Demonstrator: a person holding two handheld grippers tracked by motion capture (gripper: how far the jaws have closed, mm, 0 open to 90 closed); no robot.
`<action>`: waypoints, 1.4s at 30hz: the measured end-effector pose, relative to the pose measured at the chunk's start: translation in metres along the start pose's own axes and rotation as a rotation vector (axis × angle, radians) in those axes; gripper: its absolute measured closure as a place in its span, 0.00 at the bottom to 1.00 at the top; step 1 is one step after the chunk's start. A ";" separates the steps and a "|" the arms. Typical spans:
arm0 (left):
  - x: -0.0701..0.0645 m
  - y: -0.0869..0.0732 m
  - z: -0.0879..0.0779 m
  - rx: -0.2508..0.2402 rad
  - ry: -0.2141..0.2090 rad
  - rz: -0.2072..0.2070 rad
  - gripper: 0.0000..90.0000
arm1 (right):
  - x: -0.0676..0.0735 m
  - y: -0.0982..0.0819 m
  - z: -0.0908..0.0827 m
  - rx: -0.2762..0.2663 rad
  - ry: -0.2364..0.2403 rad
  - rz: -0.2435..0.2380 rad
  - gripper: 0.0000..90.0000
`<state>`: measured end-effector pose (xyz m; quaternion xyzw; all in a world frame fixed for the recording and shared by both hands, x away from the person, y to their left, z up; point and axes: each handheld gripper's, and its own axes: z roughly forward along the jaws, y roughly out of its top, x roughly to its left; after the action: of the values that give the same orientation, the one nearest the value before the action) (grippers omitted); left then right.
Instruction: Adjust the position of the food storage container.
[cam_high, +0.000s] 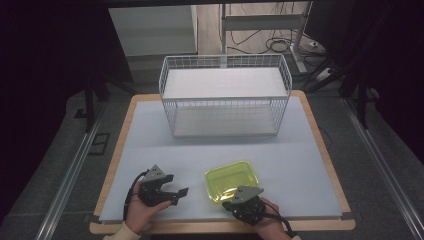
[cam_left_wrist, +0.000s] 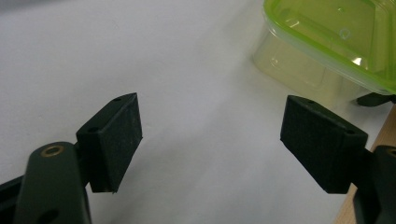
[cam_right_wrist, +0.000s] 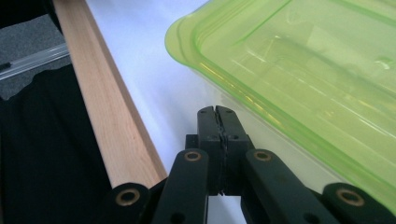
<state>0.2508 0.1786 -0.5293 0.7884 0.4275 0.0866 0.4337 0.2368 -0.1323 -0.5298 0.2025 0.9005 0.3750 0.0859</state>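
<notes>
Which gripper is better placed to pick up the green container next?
Probably the left gripper: its jaws stand open, aimed toward the green container. The right gripper sits closer, just under the container's rim, but its jaws are shut and must open first.

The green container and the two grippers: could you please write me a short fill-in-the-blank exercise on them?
1. The lid of the container near the table's front edge is ____ in colour.
2. The jaws of the right gripper, beside the container, are ____.
3. The jaws of the left gripper stand ____, with nothing between them.
4. At the far side of the table stands a white wire ____.

Missing words: green; shut; open; basket
</notes>
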 end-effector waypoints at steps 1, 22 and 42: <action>0.000 0.000 0.000 -0.001 0.001 0.000 0.23 | 0.000 0.001 0.002 -0.001 -0.003 0.001 1.00; 0.000 0.000 -0.001 -0.001 -0.003 0.001 0.23 | 0.003 0.018 0.028 -0.030 -0.046 0.031 1.00; 0.001 0.001 -0.001 -0.008 -0.011 -0.018 0.23 | -0.048 -0.005 -0.079 -0.247 -0.082 0.215 1.00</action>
<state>0.2517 0.1799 -0.5282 0.7833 0.4319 0.0800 0.4399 0.2545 -0.2070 -0.4772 0.3005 0.8165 0.4814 0.1061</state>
